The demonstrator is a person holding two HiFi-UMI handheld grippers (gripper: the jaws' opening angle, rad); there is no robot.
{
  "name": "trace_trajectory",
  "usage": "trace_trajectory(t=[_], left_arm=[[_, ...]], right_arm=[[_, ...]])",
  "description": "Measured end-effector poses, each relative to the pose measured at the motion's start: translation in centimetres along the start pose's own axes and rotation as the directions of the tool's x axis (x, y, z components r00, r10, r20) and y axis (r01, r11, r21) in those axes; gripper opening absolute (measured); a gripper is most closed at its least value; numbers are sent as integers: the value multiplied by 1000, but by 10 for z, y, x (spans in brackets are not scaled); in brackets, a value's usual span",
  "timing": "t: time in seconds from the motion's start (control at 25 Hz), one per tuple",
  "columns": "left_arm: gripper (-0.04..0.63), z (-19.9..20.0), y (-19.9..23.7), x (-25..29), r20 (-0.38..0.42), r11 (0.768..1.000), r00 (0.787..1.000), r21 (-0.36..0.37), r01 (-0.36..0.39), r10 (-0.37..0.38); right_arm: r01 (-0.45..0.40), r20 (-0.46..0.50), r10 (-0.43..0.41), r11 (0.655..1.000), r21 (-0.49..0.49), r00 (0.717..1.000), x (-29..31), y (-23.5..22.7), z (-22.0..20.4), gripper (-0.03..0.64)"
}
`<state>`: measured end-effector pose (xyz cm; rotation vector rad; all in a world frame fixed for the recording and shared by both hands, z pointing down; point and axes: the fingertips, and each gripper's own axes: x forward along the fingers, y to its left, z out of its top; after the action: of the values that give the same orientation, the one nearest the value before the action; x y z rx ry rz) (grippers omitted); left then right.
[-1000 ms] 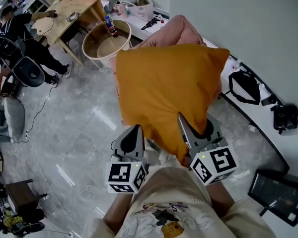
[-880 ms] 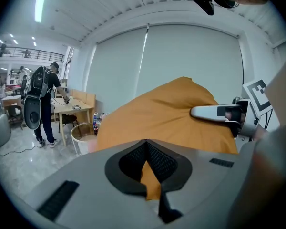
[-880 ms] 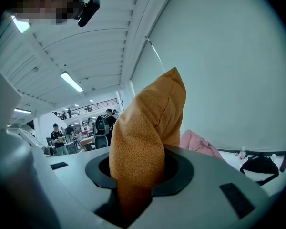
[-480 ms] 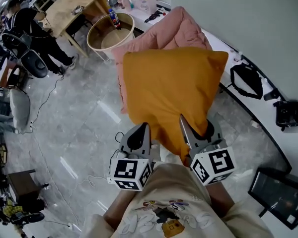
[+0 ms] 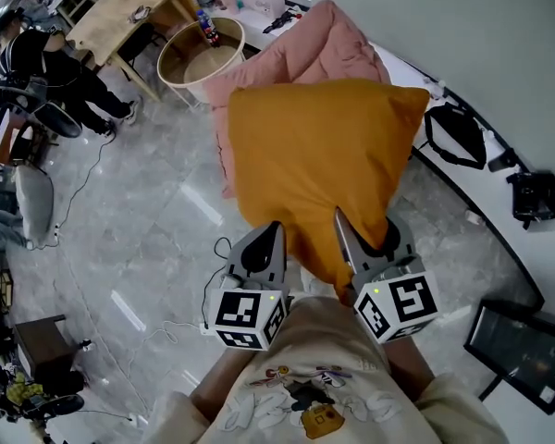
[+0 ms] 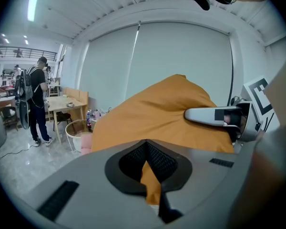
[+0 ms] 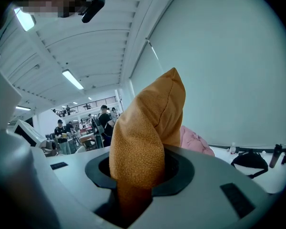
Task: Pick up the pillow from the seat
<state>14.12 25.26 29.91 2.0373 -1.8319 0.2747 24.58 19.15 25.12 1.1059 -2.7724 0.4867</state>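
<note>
- A mustard-orange square pillow (image 5: 319, 169), plump with a slightly nubby weave, hangs in the air in front of the person. It is above the grey marble floor (image 5: 148, 220), just in front of a pink padded seat (image 5: 324, 49).
- The left gripper (image 6: 148, 162) is clamped nearly closed on a thin fold of fabric at the pillow's near edge.
- The right gripper (image 7: 136, 171) is part-way open, its jaws squeezing a thick, bunched corner of the same pillow.
</note>
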Motion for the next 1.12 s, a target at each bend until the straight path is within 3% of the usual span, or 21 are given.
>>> trace_trajectory(t=[0.48, 1.12], left_arm=[[3, -7, -8, -11, 19, 1000, 1000, -5, 9, -9], [3, -10, -6, -16, 21, 1000, 1000, -19, 12, -12]], right_arm=[[-25, -67, 24, 1000, -10, 997, -5, 16, -28, 166], [-46, -92, 44, 999, -21, 995, -1, 26, -35, 167]])
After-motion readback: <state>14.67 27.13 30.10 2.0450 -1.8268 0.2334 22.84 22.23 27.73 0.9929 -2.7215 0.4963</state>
